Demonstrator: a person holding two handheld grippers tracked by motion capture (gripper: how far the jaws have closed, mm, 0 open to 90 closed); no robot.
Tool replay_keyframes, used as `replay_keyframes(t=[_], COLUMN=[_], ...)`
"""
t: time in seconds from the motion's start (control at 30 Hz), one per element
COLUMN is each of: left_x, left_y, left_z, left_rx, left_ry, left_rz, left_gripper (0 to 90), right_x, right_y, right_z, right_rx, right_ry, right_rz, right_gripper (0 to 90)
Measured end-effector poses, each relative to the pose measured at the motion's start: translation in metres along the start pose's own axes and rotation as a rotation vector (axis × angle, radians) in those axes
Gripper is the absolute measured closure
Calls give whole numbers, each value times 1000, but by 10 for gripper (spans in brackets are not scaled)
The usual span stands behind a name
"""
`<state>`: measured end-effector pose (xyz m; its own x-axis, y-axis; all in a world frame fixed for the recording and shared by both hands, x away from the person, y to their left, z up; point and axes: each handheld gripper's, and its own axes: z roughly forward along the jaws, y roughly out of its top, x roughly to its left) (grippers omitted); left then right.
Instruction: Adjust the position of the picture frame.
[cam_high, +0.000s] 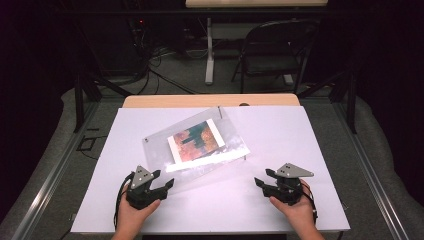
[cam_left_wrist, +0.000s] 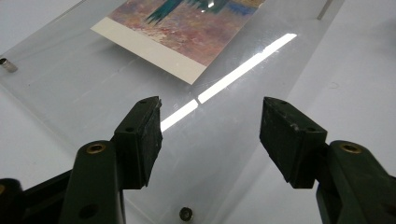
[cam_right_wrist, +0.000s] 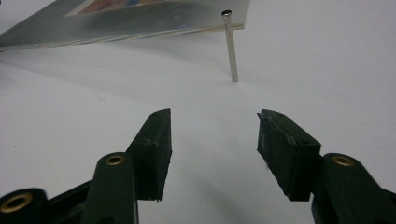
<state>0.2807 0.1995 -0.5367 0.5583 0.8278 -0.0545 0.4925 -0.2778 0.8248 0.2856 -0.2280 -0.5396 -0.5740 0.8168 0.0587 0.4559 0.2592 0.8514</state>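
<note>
A clear acrylic frame (cam_high: 197, 145) lies tilted on the white table, with a colourful print (cam_high: 195, 140) sandwiched inside. Small metal standoff pins sit at its corners; one pin (cam_right_wrist: 230, 46) props up the right corner. My left gripper (cam_high: 167, 182) hovers at the frame's near left edge, jaws open over the clear sheet (cam_left_wrist: 93, 79) with nothing between them. The print (cam_left_wrist: 187, 23) lies just ahead of it. At the table's near right, my right gripper (cam_high: 260, 181) is open above bare table, pointing toward the frame's edge (cam_right_wrist: 126, 23), apart from it.
A white sheet (cam_high: 280, 140) covers the table, with a wooden strip (cam_high: 210, 100) at its far edge. A folding chair (cam_high: 272, 50) and cables stand on the floor beyond. A screw (cam_left_wrist: 186, 213) sits in the frame's near corner.
</note>
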Motion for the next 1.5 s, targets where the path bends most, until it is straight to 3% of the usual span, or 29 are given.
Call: replay_keyframes(t=[0.23,0.37,0.47,0.53,0.77,1.1,1.33,1.5], left_x=[-5,-8,-8,-8,-10,-20,-23,-25], left_y=[0,0,0,0,1,9,13,18], left_z=[-1,0,-2,-3,-3,4,8,14], left_rx=[-34,-16,7,-10,11,28,45,52], left_ry=[-24,-38,-40,-50,-57,-70,-84,-95], left_rz=[15,12,-14,-30,-88,-91,-96,-111], left_gripper=[393,404,407,438,529,660,752,818], right_x=[-1,-1,-1,-2,-6,-10,-16,-19], right_y=[2,4,7,9,15,23,28,30], right_z=[1,3,5,7,19,37,54,65], right_rx=[-6,-14,-25,-32,-9,-6,43,57], right_ry=[-5,-4,-3,-8,-6,-13,-5,-7], right_rz=[3,-6,-17,-22,-15,-26,-14,-31], right_gripper=[479,481,500,530,583,640,667,692])
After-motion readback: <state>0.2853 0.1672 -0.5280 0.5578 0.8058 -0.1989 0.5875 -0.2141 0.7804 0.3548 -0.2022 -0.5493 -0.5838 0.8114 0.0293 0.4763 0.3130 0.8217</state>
